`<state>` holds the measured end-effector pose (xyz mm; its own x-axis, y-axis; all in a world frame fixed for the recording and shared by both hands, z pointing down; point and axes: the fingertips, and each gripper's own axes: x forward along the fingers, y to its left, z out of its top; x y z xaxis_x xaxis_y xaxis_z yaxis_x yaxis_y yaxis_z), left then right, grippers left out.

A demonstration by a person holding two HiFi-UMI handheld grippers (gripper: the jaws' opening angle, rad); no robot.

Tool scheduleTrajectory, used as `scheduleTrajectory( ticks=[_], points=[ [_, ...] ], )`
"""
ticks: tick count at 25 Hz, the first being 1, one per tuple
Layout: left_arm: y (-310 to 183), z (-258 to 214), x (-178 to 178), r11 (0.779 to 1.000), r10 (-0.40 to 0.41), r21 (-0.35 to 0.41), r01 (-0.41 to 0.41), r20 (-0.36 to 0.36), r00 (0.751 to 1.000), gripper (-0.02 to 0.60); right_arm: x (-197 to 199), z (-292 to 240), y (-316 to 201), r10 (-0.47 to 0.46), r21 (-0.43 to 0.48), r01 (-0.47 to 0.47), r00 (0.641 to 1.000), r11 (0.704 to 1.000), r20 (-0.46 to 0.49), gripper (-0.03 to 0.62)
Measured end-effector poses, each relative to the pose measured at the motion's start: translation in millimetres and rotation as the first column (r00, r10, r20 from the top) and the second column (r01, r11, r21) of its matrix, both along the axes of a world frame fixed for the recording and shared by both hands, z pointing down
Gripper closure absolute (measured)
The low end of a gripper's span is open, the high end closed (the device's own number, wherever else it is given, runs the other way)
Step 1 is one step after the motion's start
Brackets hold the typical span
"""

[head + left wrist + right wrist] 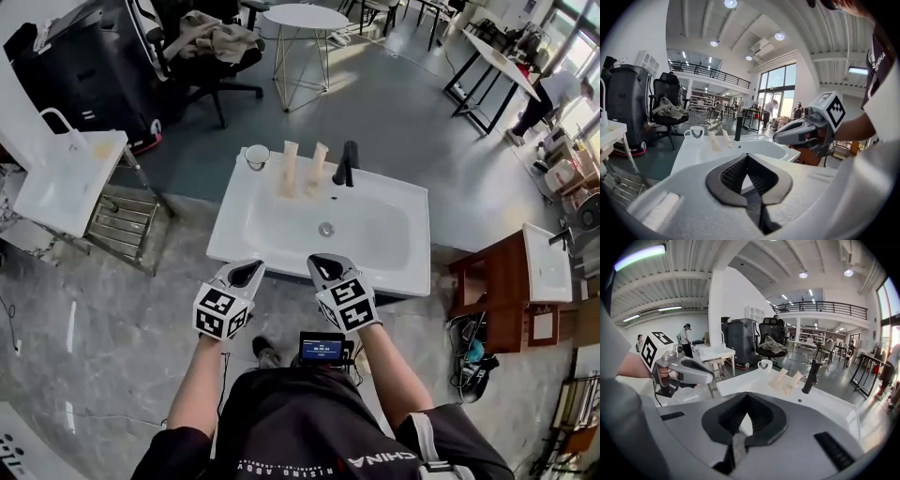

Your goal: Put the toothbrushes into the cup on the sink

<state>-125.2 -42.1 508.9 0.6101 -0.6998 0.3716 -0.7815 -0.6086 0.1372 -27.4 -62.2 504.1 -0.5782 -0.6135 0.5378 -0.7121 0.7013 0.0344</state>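
Note:
A white sink (412, 272) stands in front of me. On its back rim are a white cup (257, 157) at the left, two beige toothbrushes (289, 169) (319, 164) standing side by side, and a black faucet (347, 164). My left gripper (246, 273) and right gripper (325, 269) hover side by side over the sink's near edge, both shut and empty. The left gripper view shows the cup (696, 132), a toothbrush (713, 140) and the right gripper (797, 132) well ahead of its jaws. The right gripper view shows the cup (764, 364) and a toothbrush (778, 378) just as far off.
A smaller white basin on a metal rack (66, 178) stands to the left. A wooden cabinet with a basin (506, 291) is at the right. Behind the sink are an office chair (202, 56), a round table (305, 19) and a person (553, 94) by a desk.

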Motion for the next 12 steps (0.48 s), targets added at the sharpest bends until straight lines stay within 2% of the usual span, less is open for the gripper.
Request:
scheduleTrajectory(
  ticks=[5,12],
  points=[
    [-22,13,1,0.999,0.036,-0.031,-0.037,-0.021,0.999,0.584,0,10,-26,0.026,-0.025,-0.026,1.0,0.999,-0.017,0.585],
    [-67,19,9,0.996,0.071,-0.052,-0.071,-0.002,0.998,0.584,0,17,-77,0.029,-0.035,-0.029,1.0,0.999,0.003,0.585]
  ],
)
